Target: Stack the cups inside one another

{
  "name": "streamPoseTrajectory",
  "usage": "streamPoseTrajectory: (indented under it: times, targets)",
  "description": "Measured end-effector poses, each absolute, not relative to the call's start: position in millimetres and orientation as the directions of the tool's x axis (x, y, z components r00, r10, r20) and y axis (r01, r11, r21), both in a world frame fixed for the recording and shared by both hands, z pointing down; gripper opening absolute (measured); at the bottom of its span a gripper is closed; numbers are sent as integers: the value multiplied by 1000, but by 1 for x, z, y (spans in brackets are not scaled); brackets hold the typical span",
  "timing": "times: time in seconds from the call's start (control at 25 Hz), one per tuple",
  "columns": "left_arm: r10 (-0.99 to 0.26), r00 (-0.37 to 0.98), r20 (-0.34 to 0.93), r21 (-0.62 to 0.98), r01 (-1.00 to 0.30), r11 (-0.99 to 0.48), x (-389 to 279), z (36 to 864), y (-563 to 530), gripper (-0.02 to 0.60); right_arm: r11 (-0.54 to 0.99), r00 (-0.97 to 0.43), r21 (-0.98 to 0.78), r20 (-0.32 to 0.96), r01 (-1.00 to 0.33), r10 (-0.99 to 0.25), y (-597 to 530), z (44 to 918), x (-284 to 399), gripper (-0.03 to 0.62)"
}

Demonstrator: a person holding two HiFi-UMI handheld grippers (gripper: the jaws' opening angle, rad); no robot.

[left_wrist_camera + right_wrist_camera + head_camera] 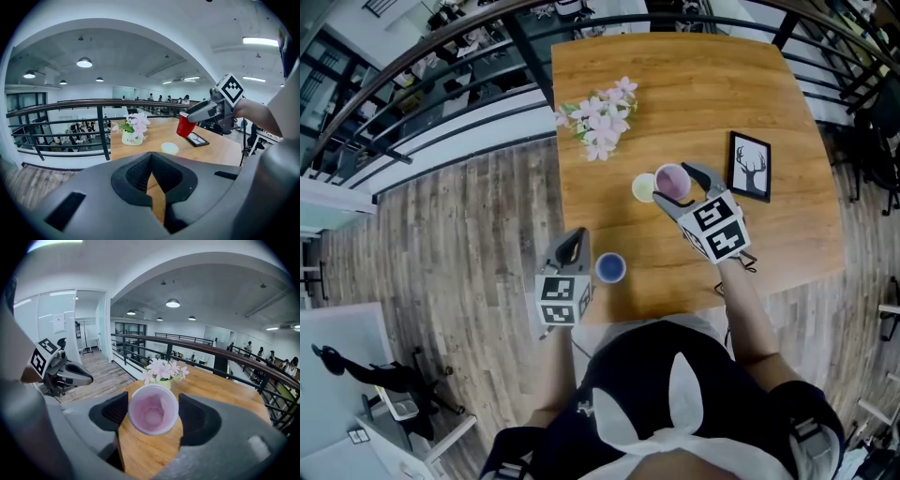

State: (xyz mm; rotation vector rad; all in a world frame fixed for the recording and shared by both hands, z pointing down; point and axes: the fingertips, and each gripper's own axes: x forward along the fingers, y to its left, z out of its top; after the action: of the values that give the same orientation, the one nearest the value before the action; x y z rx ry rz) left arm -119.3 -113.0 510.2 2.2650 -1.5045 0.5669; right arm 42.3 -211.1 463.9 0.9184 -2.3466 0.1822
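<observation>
Alignment matters: right gripper (153,413), pinching the red plastic cup (672,180), should centre it over the pale yellow cup (643,188); left gripper (153,176) sits pressed together.

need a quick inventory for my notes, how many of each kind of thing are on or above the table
cups: 3 (red cup, pale yellow cup, blue cup)
flower pot: 1
picture frame: 1
total: 5
</observation>
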Motion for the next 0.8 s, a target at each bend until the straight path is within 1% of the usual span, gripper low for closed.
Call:
streamPoseTrajectory:
  times: [0.32,0.8]
  targets:
    - [-777,348,524,82,-929,-361,-127,517,-122,17,768,-594,90,580,-634,-557,-226,466,23,333]
    - [-774,352,526,98,-929,-356,-136,528,-136,17,775,-591,66,607,-629,-531,-236,487,11,333]
